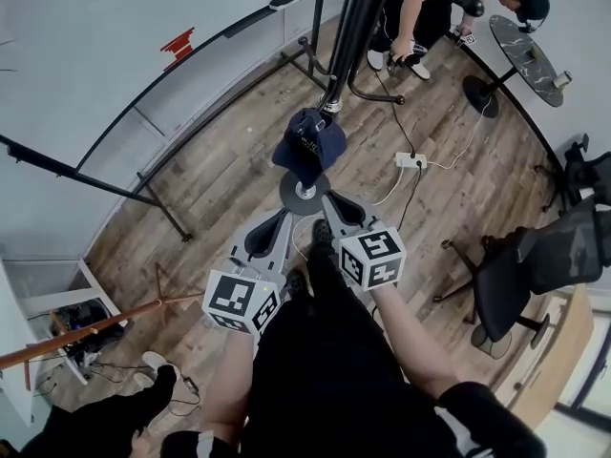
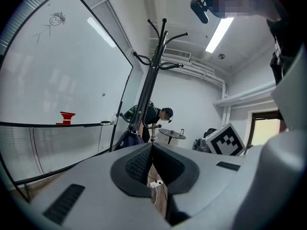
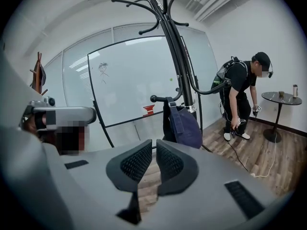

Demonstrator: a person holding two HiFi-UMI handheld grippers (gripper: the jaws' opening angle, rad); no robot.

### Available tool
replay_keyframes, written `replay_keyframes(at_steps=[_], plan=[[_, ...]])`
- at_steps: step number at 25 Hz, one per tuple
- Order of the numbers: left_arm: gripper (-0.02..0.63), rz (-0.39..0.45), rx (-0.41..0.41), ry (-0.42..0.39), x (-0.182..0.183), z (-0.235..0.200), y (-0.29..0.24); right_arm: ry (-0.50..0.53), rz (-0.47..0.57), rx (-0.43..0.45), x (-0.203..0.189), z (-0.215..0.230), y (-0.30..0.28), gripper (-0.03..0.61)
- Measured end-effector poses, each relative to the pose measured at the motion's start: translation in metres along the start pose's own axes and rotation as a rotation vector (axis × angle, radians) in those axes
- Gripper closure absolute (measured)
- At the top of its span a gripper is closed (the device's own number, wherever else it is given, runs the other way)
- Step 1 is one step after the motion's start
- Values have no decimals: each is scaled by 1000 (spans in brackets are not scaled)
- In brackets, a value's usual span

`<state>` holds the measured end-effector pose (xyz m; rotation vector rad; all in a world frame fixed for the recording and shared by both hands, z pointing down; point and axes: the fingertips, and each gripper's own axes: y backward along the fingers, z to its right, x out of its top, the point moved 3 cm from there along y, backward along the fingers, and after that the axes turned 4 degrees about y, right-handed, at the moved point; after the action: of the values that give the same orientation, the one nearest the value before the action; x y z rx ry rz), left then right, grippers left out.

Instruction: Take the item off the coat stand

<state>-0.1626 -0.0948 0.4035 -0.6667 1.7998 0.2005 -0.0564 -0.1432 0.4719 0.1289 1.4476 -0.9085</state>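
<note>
A navy cap (image 1: 308, 144) hangs low on the black coat stand (image 1: 355, 27), just above the stand's round base (image 1: 305, 191). In the right gripper view the cap (image 3: 184, 123) hangs from a low hook of the stand (image 3: 173, 56), beyond the jaws. My right gripper (image 1: 329, 204) (image 3: 154, 148) is shut and empty, a short way in front of the cap. My left gripper (image 1: 283, 220) (image 2: 150, 147) is shut too, with nothing held, beside the right one. The left gripper view shows the stand (image 2: 152, 80) and a bit of the cap (image 2: 128, 139) behind the jaws.
A person (image 1: 420, 12) bends down beyond the stand near a round table (image 1: 525, 51). A power strip (image 1: 411, 160) and cables lie on the wood floor. An office chair (image 1: 520, 265) stands at the right, a whiteboard (image 1: 115, 84) at the left, a wooden pole (image 1: 86, 332) lower left.
</note>
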Motion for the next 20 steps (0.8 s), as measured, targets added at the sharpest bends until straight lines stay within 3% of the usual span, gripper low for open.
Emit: replay_keyframes(at_steps=[9, 17, 20], plan=[[598, -40, 4, 0, -11, -4, -9, -83, -76, -53, -39, 19, -46, 538], [598, -62, 36, 23, -24, -3, -2, -243, -148, -98, -80, 38, -82, 474], [598, -67, 45, 29, -27, -6, -1, -260, -171, -130, -90, 45, -99, 452]])
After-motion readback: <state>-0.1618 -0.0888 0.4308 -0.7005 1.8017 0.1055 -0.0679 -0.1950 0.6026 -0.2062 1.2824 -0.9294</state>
